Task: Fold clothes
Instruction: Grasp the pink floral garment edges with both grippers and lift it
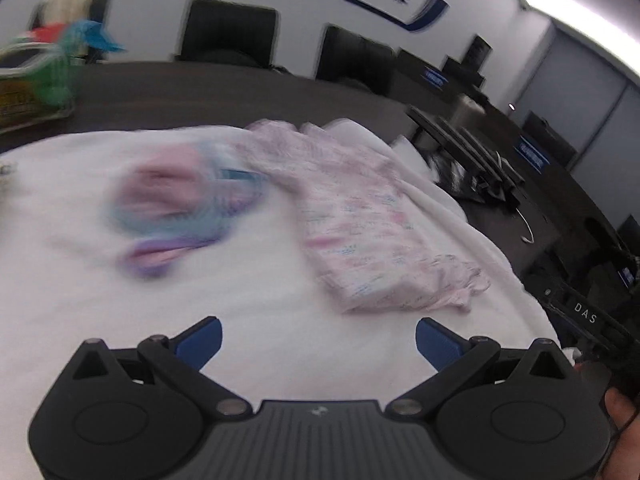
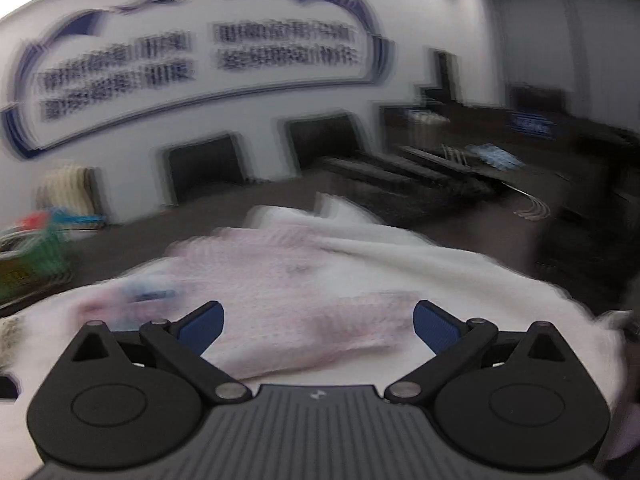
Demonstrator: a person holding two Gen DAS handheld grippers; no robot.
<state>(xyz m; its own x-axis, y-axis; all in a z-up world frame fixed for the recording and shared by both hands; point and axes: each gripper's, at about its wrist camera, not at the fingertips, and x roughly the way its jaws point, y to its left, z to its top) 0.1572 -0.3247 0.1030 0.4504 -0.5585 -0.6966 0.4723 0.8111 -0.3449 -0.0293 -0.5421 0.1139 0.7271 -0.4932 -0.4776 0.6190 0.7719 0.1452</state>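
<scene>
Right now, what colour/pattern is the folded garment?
Pale pink with a fine, small print, too blurred to identify; folded garment shows best in the left wrist view.

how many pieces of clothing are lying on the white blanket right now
2: a folded pink garment on the blanket's right side, and a blurry pink-and-blue garment bunched to its left. Others could be out of view.

A white blanket (image 1: 260, 288) is covering the near part of a dark conference table (image 1: 200, 96). Black chairs (image 1: 230, 30) are standing along a white wall carrying blue lettering (image 2: 200, 64). A green basket (image 1: 36, 80) is sitting at the table's far left, and blue nameplates (image 1: 530, 156) are lining the right.
</scene>
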